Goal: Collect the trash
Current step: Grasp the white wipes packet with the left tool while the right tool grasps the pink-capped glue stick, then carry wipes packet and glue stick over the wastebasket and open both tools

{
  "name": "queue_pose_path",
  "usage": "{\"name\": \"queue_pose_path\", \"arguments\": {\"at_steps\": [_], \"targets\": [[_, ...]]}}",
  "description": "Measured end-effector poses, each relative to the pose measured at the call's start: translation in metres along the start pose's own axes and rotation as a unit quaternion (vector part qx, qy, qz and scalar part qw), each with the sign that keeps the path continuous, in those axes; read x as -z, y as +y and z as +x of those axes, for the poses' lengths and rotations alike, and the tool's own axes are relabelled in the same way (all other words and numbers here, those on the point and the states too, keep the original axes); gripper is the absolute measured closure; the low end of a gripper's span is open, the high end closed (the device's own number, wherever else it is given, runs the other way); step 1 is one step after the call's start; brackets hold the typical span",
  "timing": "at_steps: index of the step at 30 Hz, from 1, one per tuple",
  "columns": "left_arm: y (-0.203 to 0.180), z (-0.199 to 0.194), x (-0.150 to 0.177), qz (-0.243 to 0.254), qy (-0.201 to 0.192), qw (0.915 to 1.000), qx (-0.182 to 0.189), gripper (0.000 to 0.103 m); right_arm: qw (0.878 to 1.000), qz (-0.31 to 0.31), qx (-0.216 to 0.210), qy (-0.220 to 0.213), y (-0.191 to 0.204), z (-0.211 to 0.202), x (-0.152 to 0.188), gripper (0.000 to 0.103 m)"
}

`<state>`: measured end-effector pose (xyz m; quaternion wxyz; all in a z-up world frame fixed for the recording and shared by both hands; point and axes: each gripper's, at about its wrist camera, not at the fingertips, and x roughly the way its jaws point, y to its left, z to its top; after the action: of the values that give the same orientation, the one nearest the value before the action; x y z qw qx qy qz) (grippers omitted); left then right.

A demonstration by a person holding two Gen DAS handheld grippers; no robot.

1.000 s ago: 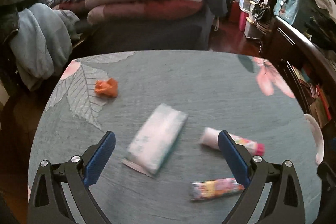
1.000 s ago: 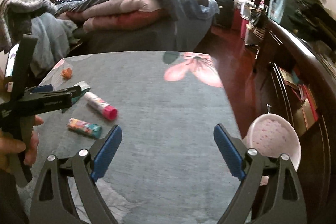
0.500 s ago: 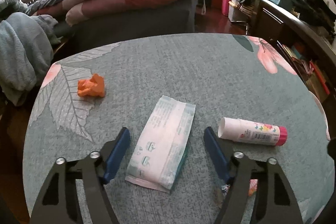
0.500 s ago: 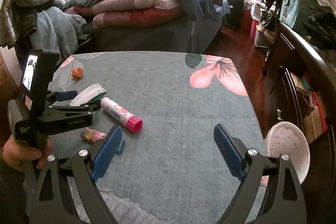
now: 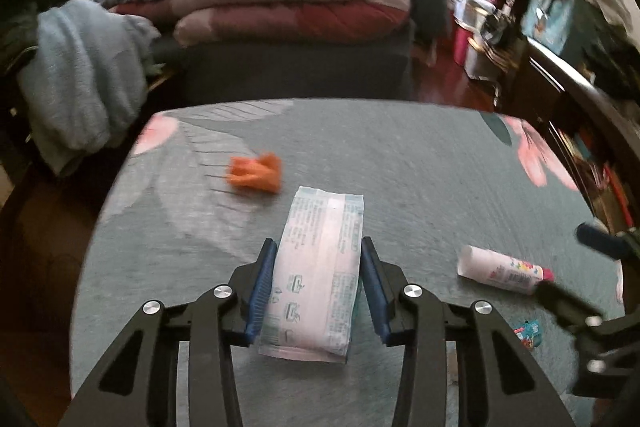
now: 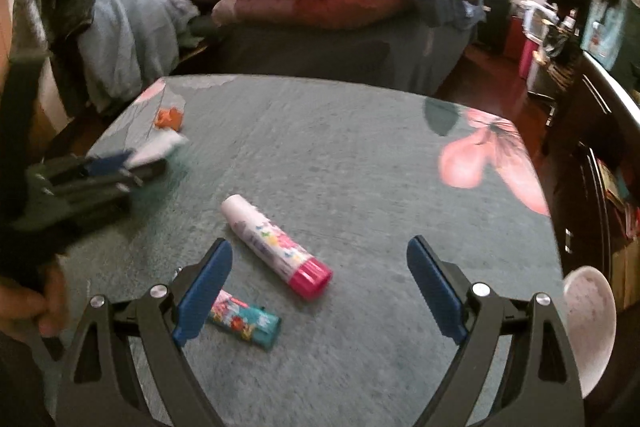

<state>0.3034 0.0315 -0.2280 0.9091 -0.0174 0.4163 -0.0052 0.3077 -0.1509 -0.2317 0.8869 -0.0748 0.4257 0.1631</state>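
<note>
My left gripper [image 5: 318, 283] has just been closing around the flat white-and-pink plastic wrapper packet [image 5: 320, 267], which lies lengthwise between my two blue pads on the grey-green flowered tablecloth [image 5: 400, 167]; the left pad sits against the packet's edge while the right pad looks a hair off it, so I judge the squeeze is not finished and I cannot yet call it a firm hold. To do this well I would keep closing evenly so both pads meet the long edges together, let the soft packet buckle a little upward between them instead of sliding out, and keep my tips low against the cloth without snagging the fabric. Only once it is pinched should I lift, straight up. My right gripper [image 6: 320, 287] hangs with its jaws wide apart and nothing in them, above the white stick tube with the pink cap [image 6: 276, 247] and the small teal printed wrapper [image 6: 244, 319], the latter partly under my left blue finger [image 6: 202, 291]. The crumpled orange scrap [image 5: 256, 173] lies just beyond the packet, apart from it, and the pale speckled bowl [image 6: 588, 323] past the table's right edge may be where the trash goes, though I cannot be sure
</note>
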Motion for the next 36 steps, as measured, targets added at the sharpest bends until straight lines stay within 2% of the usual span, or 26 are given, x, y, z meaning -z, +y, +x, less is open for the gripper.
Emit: {"name": "queue_pose_path", "arguments": {"at_steps": [6,8,9,11,16,18,27,36], "targets": [[0.012,-0.017,0.005,-0.007,-0.009,0.9999,-0.004,0.061,0.999,-0.022,-0.016,0.023,0.017,0.025,-0.004,0.015],[0.014,-0.022,0.006,-0.008,-0.012,0.9999,-0.001,0.061,0.999,-0.029,-0.013,0.029,0.021,0.031,-0.004,0.023],[0.015,-0.023,0.006,-0.009,-0.013,0.9999,-0.001,0.061,0.999,-0.031,-0.014,0.037,0.022,0.034,-0.004,0.034],[0.017,-0.026,0.006,-0.010,-0.015,0.9998,0.001,0.061,0.999,-0.022,-0.024,0.037,0.021,0.035,-0.004,0.041],[0.015,-0.032,0.006,-0.011,-0.019,0.9997,0.005,0.061,0.999,-0.016,-0.030,0.036,0.020,0.031,-0.006,0.076],[0.013,-0.035,0.006,-0.011,-0.019,0.9997,0.006,0.061,0.999,-0.009,-0.033,0.033,0.017,0.027,-0.005,0.079],[-0.010,-0.061,0.006,-0.004,-0.031,0.9994,0.015,0.061,0.999,0.018,-0.042,0.004,-0.001,-0.011,0.007,0.079],[-0.052,-0.086,0.007,0.024,-0.049,0.9976,0.043,0.060,0.997,0.062,-0.045,-0.023,-0.035,-0.065,0.037,0.079]]}}
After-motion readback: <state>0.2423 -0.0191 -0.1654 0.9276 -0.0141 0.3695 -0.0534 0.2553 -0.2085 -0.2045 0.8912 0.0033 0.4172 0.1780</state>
